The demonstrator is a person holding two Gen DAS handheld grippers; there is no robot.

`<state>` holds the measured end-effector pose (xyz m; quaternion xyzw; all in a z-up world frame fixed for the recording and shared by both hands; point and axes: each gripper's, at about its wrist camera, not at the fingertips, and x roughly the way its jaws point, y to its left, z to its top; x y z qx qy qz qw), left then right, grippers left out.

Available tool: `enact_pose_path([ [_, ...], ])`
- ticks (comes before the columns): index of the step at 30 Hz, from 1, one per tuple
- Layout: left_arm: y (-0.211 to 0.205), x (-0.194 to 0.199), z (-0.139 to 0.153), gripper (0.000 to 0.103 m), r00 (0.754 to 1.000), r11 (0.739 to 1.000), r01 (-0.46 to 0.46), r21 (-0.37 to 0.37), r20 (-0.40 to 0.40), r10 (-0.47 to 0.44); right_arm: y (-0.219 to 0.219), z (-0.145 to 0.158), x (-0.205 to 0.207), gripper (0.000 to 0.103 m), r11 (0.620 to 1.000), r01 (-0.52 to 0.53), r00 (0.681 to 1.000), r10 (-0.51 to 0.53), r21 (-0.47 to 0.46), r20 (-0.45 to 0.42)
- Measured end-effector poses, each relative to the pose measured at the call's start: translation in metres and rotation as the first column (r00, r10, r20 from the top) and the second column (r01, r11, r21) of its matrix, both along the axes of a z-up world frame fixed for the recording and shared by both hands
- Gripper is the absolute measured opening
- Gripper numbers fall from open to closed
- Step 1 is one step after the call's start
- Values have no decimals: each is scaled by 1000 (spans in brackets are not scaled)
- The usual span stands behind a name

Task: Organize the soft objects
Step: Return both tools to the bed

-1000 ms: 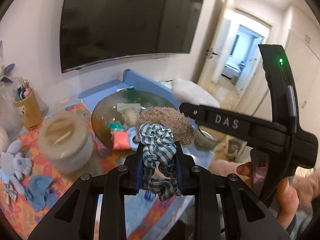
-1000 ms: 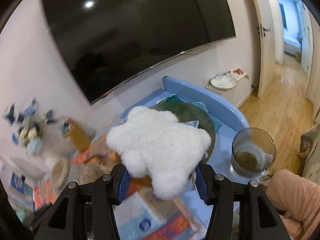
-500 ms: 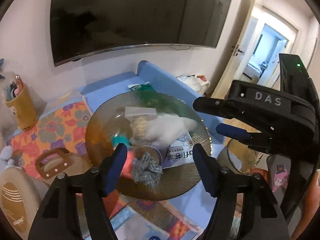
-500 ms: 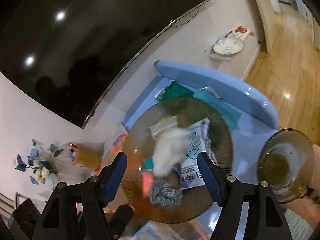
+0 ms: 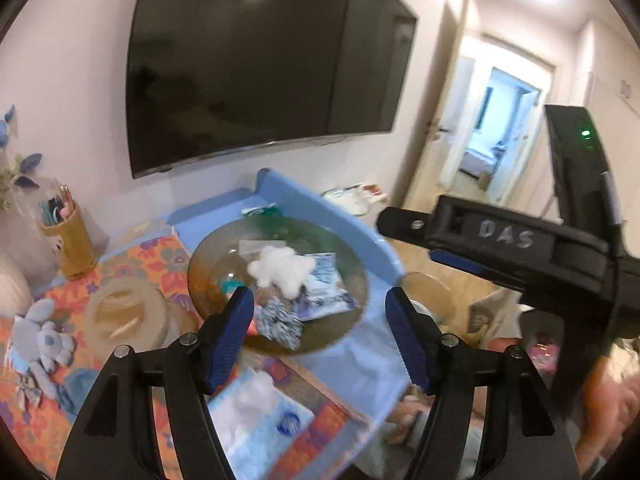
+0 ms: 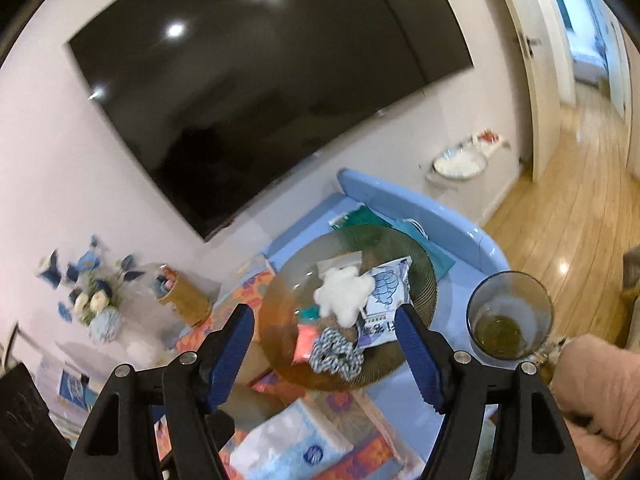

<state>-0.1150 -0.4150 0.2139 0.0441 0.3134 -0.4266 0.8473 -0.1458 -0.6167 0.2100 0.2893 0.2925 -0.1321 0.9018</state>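
A ribbed glass bowl (image 5: 344, 304) (image 6: 420, 264) sits on the blue table. In it lie a white fluffy plush (image 5: 282, 270) (image 6: 342, 290), a blue-checked scrunchie (image 5: 280, 320) (image 6: 336, 352), a brown fuzzy item mostly hidden under them, and a blue-printed packet (image 5: 326, 290) (image 6: 384, 292). My left gripper (image 5: 320, 334) is open and empty, above the bowl's near side. My right gripper (image 6: 324, 350) is open and empty, above the bowl; its body shows in the left wrist view (image 5: 520, 248).
A tissue pack (image 5: 256, 428) (image 6: 292, 444) lies near the front on a floral cloth (image 5: 160, 256). A clear glass vessel (image 6: 508, 316) stands right of the bowl. A tan round box (image 5: 124, 316), grey plush toys (image 5: 44, 340), a pen cup (image 5: 70, 236) and flowers (image 6: 96, 292) are left.
Both grippers opened and dropped their loads into the bowl: the scrunchie with the brown fuzzy item from the left, the white plush from the right. Both have since pulled back and up.
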Motion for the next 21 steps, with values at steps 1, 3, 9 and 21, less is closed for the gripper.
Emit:
enact_pose_path([
  [1,13,-8,5,66,1000,1000,9,-9,11,-8,8,3,-7,71,1000,-17,1000,17,-16,11],
  [3,36,-18,10,66,999,1000,0,-8,39,0,28,9,-18,71,997,-58,998,59,-50,19],
  [9,140,-12,3,66,986,988,-157,8,56,156,93,-16,-15,71,967,-247,969,245,-60,-40],
  [21,373,72,-70,65,720,731,-640,236,-148,678,274,-63,37,71,719,-676,731,628,-160,-265],
])
